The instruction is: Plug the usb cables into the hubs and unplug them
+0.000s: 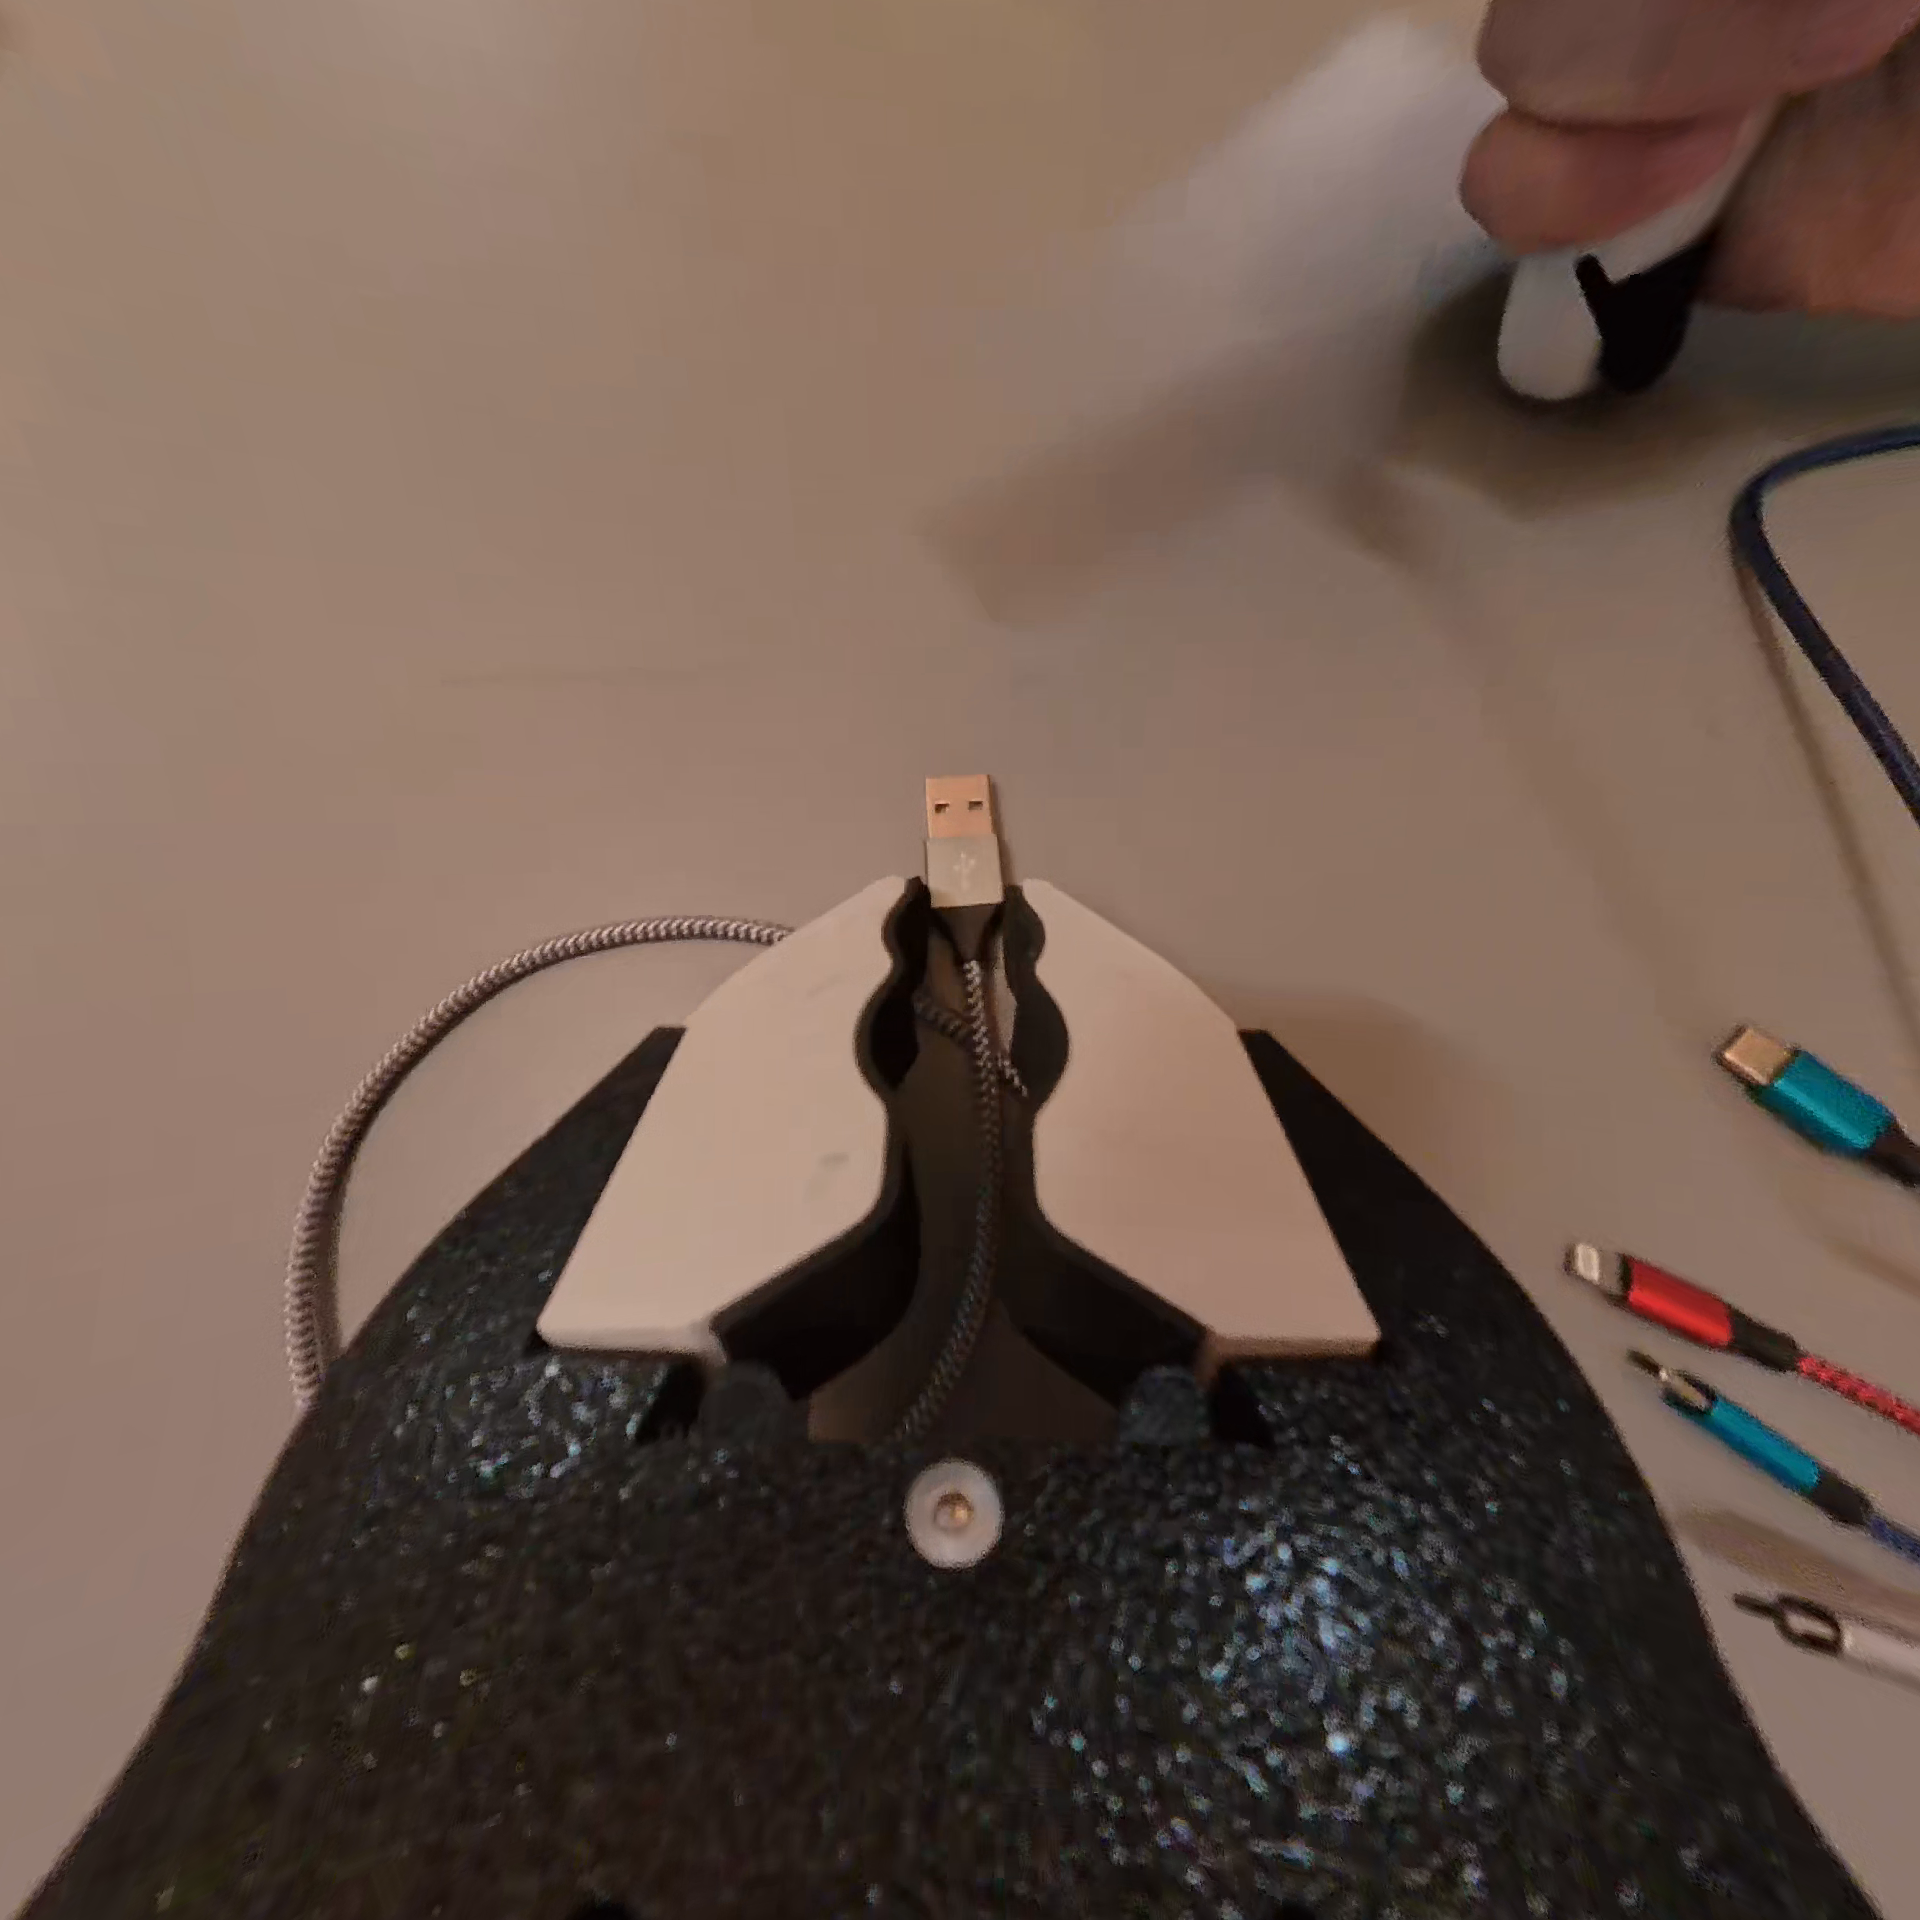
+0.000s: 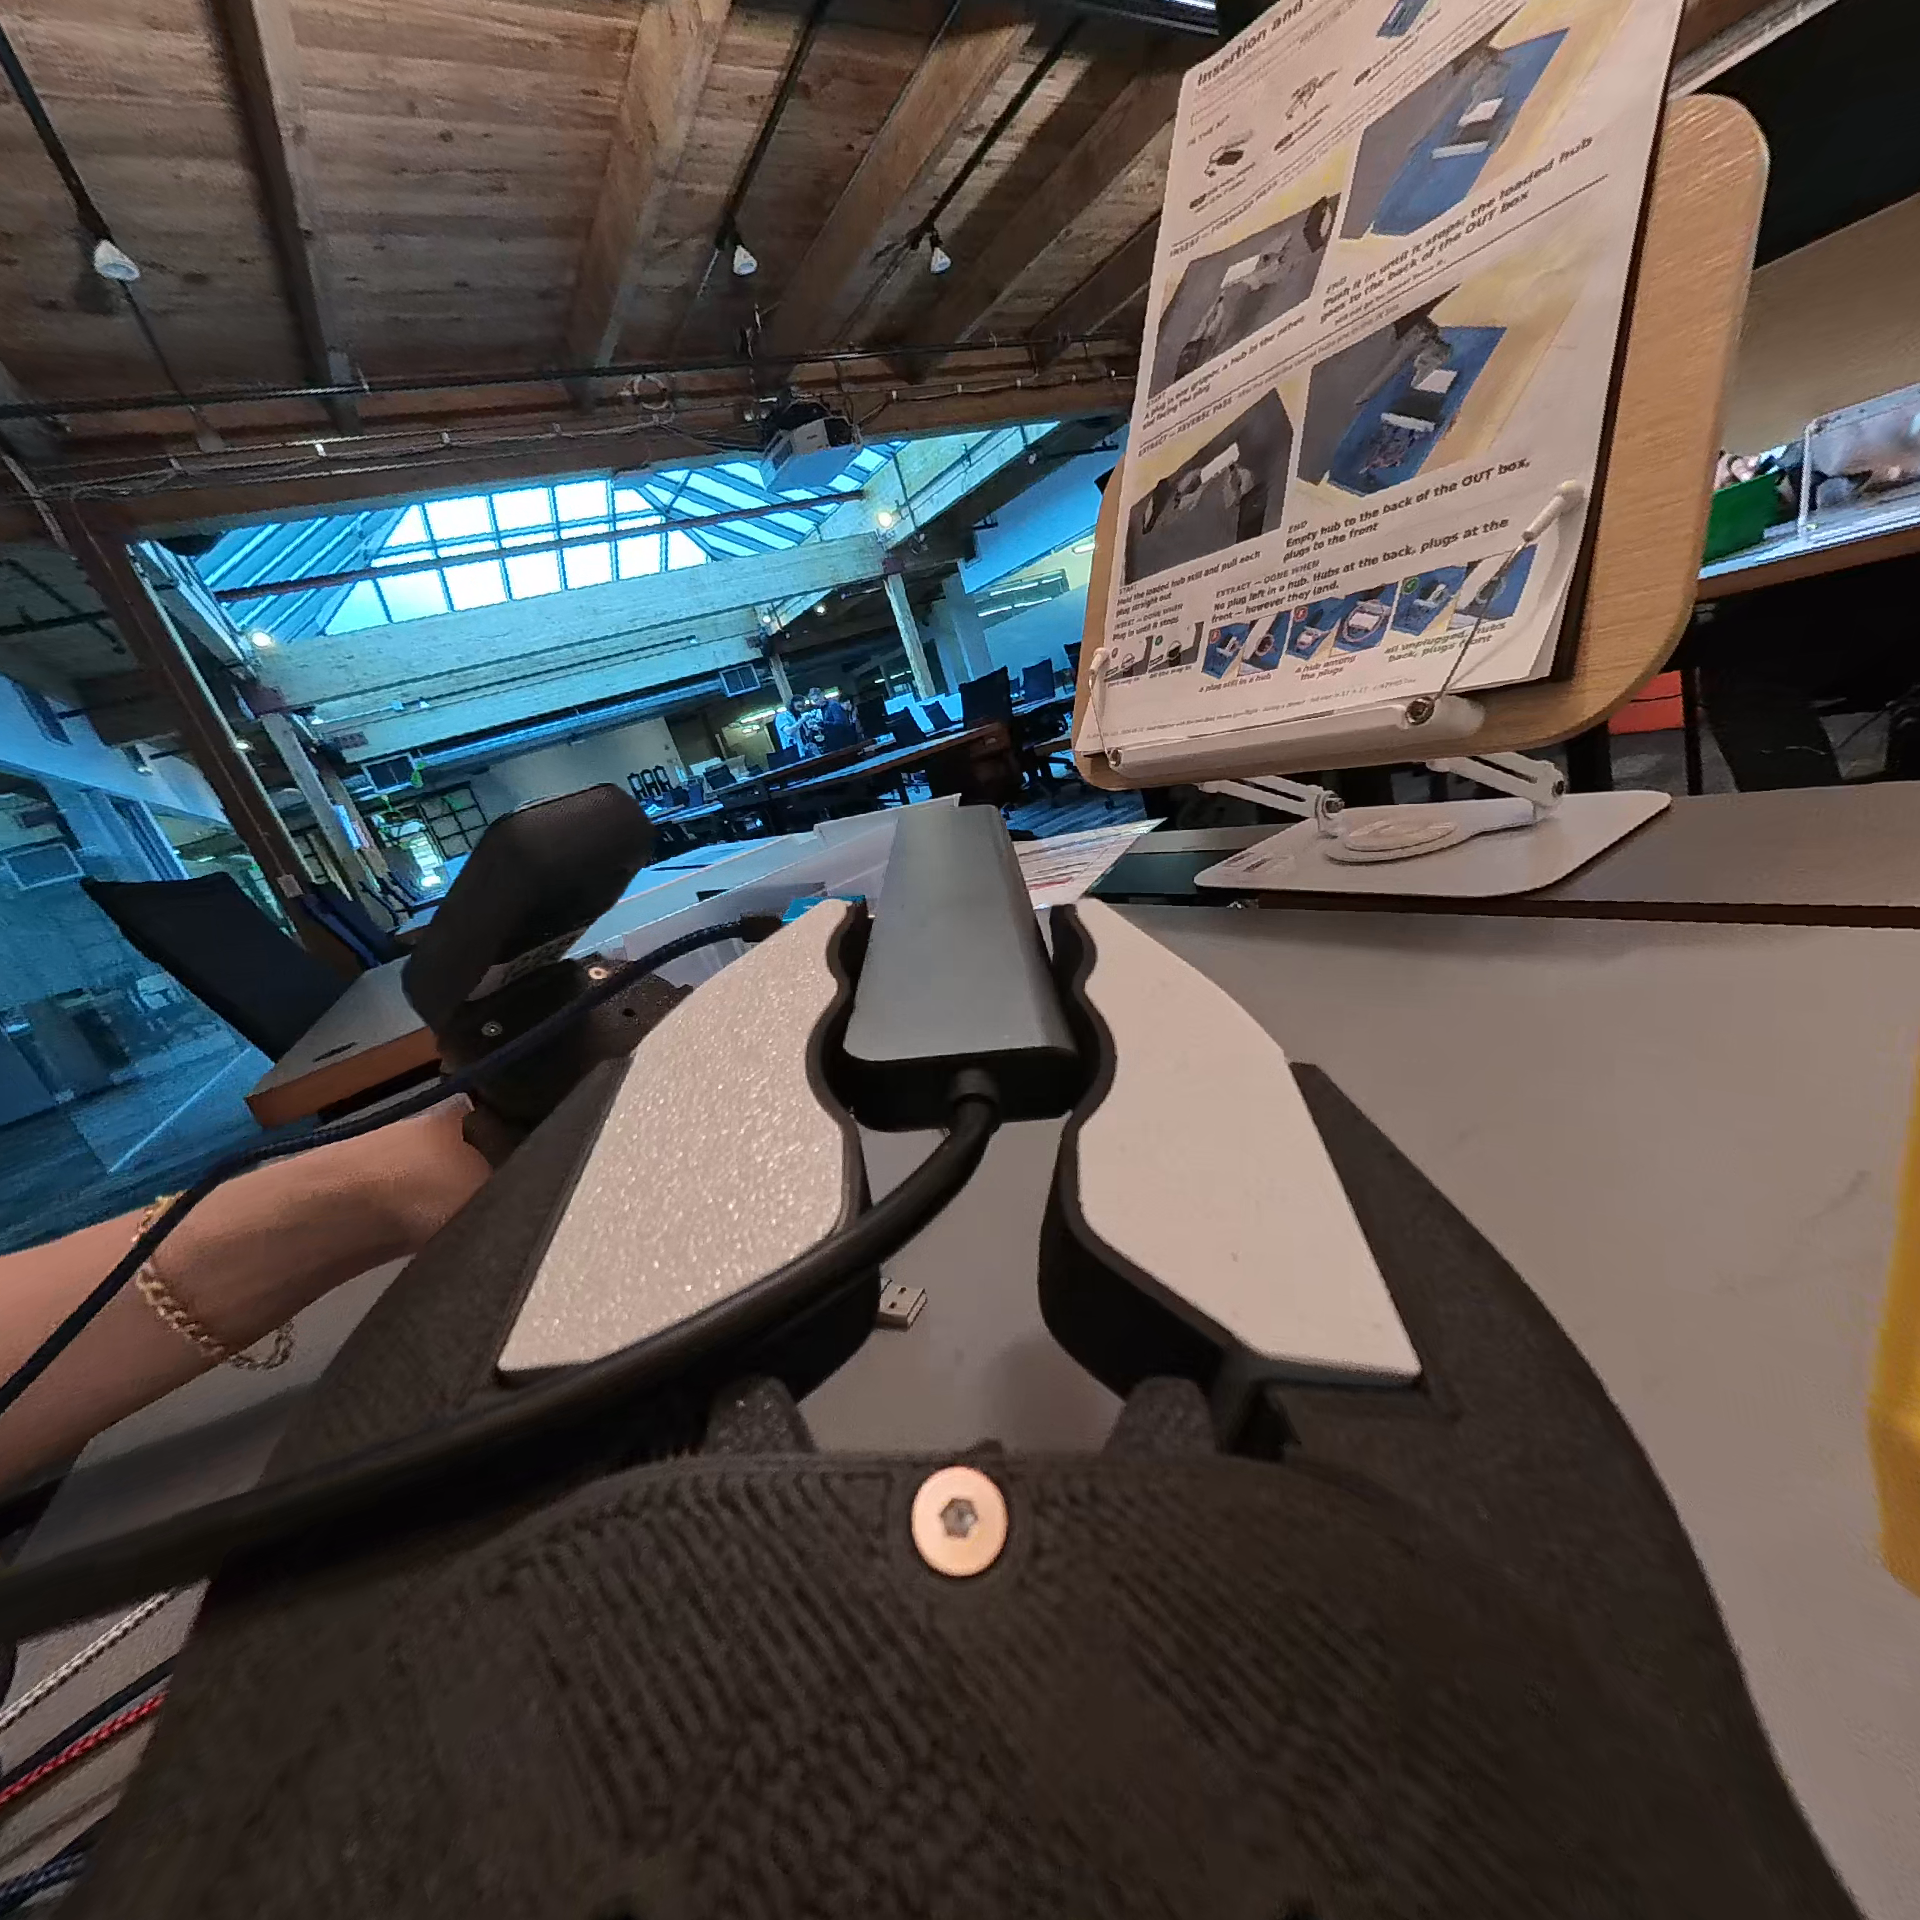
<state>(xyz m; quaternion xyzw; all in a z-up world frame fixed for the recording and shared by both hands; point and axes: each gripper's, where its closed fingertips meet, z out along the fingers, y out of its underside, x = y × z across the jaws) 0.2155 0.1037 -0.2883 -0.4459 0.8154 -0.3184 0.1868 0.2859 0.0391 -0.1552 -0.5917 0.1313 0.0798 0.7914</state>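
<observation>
At centre, left gripper (image 1: 961, 894): jaws pinched on grey braided USB-A plug (image 1: 964, 836), pointing twelve o'clock.
Right gripper (image 2: 961, 997): jaws clamped around slim black hub (image 2: 951, 935).
Advice: align plug squarely, push straight.

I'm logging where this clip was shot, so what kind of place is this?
Probably a large open-plan workspace in a converted industrial building: exposed wooden ceiling beams, a big skylight, and rows of long desks with office chairs behind the grey worktable.
</observation>
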